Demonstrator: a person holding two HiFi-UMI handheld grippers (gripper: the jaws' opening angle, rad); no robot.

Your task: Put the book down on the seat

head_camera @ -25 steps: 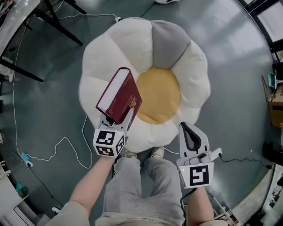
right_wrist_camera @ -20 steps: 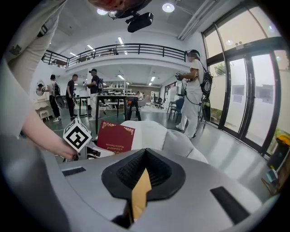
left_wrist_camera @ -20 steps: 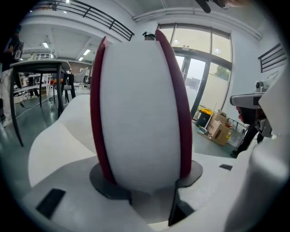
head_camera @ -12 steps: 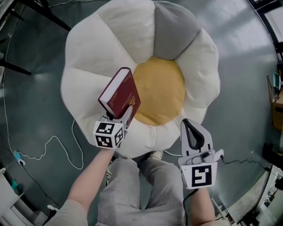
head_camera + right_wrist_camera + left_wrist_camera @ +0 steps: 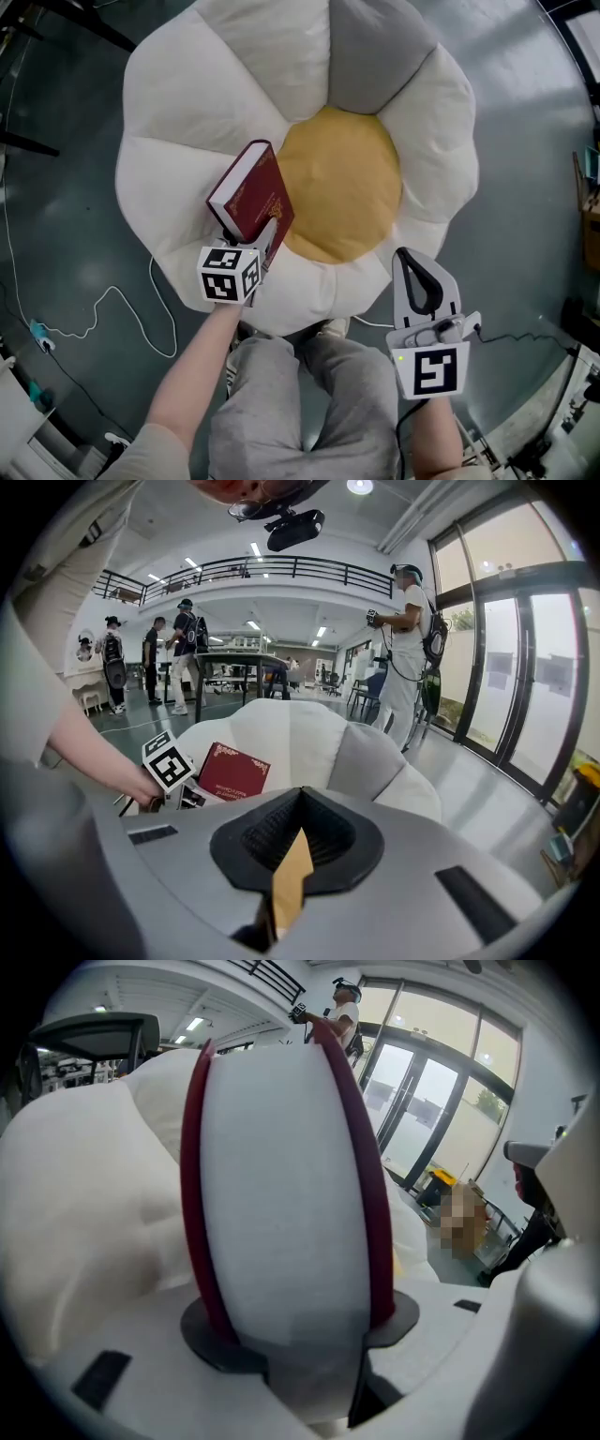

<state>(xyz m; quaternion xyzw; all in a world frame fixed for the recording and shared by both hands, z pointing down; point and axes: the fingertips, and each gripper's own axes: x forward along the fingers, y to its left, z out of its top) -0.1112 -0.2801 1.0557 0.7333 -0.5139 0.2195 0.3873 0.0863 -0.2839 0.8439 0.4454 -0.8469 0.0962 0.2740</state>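
The seat (image 5: 187, 178) is a flower-shaped cushion with white petals, one grey petal and a yellow centre (image 5: 342, 183). A dark red book (image 5: 251, 199) stands tilted over the front-left petal, beside the yellow centre. My left gripper (image 5: 246, 234) is shut on the book's lower end. In the left gripper view the book (image 5: 281, 1176) fills the space between the jaws, its white page edge facing the camera. My right gripper (image 5: 419, 265) hangs shut and empty off the seat's front-right edge. The right gripper view shows the book (image 5: 232, 772) and the seat (image 5: 309, 733) ahead.
A white cable (image 5: 122, 309) snakes over the grey floor left of the seat. The person's legs (image 5: 300, 403) stand just in front of the seat. Black furniture legs (image 5: 56, 14) reach in at top left. Several people (image 5: 408, 639) and a table (image 5: 234, 663) stand beyond the seat.
Both grippers have sunk toward the seat, which now looks larger in the head view. The book has come down with the left gripper, still held the same way.
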